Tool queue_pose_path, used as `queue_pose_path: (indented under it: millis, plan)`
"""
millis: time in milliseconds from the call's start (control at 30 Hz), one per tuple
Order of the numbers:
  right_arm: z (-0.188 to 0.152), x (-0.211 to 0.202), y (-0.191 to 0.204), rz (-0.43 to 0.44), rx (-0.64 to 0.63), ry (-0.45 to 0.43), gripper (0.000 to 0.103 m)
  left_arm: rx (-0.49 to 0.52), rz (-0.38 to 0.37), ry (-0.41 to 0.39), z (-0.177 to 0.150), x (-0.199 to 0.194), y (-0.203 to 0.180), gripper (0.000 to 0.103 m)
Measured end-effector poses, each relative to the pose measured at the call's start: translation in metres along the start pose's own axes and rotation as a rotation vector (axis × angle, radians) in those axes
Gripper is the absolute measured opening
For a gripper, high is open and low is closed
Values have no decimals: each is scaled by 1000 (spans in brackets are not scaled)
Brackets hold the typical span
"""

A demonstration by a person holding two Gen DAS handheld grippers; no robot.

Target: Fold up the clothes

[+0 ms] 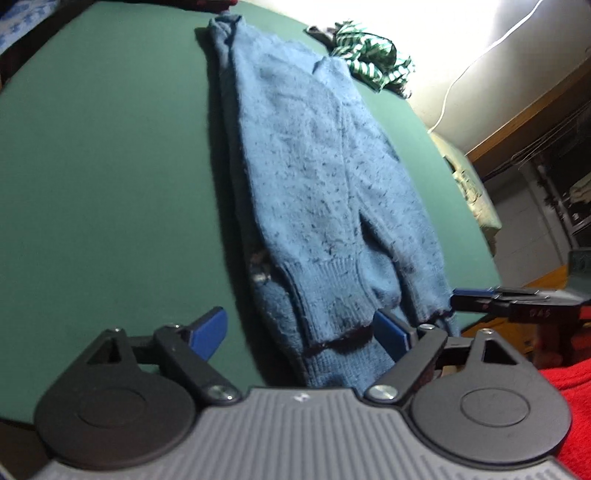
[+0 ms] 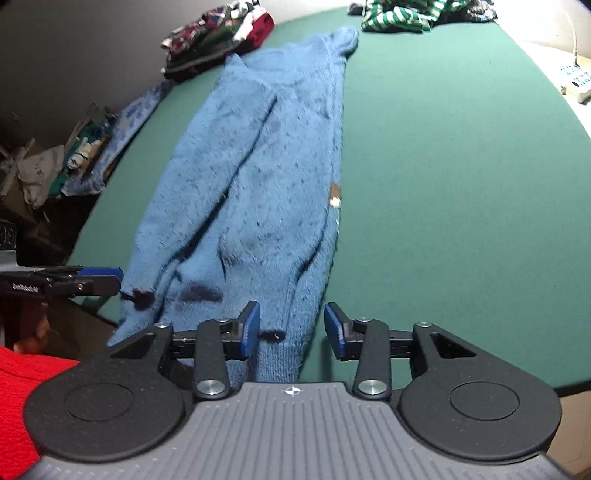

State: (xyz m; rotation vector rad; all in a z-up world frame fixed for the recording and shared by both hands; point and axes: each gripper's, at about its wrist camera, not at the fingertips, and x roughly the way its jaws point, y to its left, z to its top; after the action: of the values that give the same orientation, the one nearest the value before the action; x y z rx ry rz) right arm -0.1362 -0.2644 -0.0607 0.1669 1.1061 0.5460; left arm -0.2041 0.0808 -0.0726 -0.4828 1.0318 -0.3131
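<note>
A blue speckled knit sweater [image 1: 314,166] [image 2: 251,177] lies on the green table [image 1: 110,166] [image 2: 443,184], folded into a long strip that runs away from both cameras. Its ribbed hem is nearest me, at the table's front edge. My left gripper [image 1: 299,332] is open wide, and the hem's left part lies between its blue pads. My right gripper [image 2: 291,330] is open more narrowly, straddling the hem's right edge. Each gripper shows in the other's view, the right gripper [image 1: 480,299] and the left gripper [image 2: 99,280], both level with the hem.
A green-and-white striped garment [image 1: 373,55] [image 2: 399,14] lies crumpled at the table's far end. A stack of folded clothes [image 2: 218,40] sits at the far left corner. A white keypad device [image 2: 576,81] is at the right edge. A person's red sleeve [image 2: 22,387] is close by.
</note>
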Motion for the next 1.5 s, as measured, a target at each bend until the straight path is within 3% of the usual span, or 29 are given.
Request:
queue_pose_path:
  millis: [167,333,467,600,733,767,833,967,1200,1267,1500]
  plan:
    - [-3,1,-12,40,109,5,42,-67,-39,15,2,-2,6,86]
    - [-2,2,-16,62,144,-3,42,-66,-73,19,1,7,-3,85]
    - [1,3,-16,72,130,-4,42,-63,-108,14,-4,12,-7,75]
    - [3,6,-13,92,106,2,41,-175,-153,-12,-7,10,11,67]
    - [5,10,-10,110,67,9,41,-232,-189,-21,-5,13,14,74]
    - [5,11,-9,112,60,10,41,-237,-191,-23,-5,14,14,82]
    - [5,11,-9,114,54,9,40,-233,-182,-27,-4,14,11,92]
    - [5,10,-9,115,45,7,38,-224,-164,-34,-2,16,7,92]
    - [5,12,-3,89,-9,11,37,-209,-131,-47,0,19,-2,84]
    - [5,12,-3,78,-12,10,27,-209,-121,-48,0,18,-2,82]
    - [7,13,1,55,-53,18,25,-199,-43,-44,-1,15,-5,64]
